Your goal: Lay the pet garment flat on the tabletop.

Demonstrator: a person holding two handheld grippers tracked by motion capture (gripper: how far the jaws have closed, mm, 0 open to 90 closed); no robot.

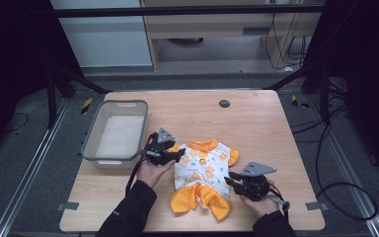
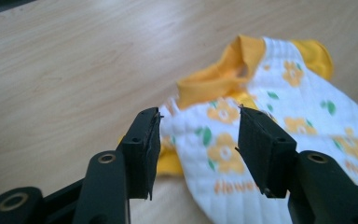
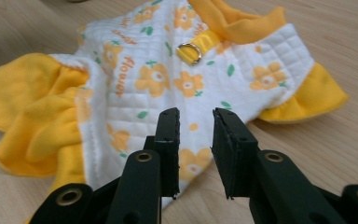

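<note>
A small quilted white garment (image 1: 202, 168) printed with orange flowers and trimmed in yellow lies flat on the wooden table (image 1: 256, 118). My left gripper (image 1: 180, 154) hovers at its upper left, by the yellow collar. In the left gripper view the left gripper (image 2: 198, 116) is open, with the garment (image 2: 270, 107) lying beyond the jaws and nothing pinched. My right gripper (image 1: 231, 178) is at the garment's right side. Its own view shows the right gripper (image 3: 196, 114) open by a narrow gap over the garment's (image 3: 158, 70) white edge, not pressing on it. A metal ring (image 3: 189, 52) sits on a yellow strap.
A grey plastic basket (image 1: 91, 138) stands at the table's left, right behind my left hand. A dark round grommet (image 1: 224, 103) is set in the table near the far edge. Bare wood stretches behind and to the right of the garment.
</note>
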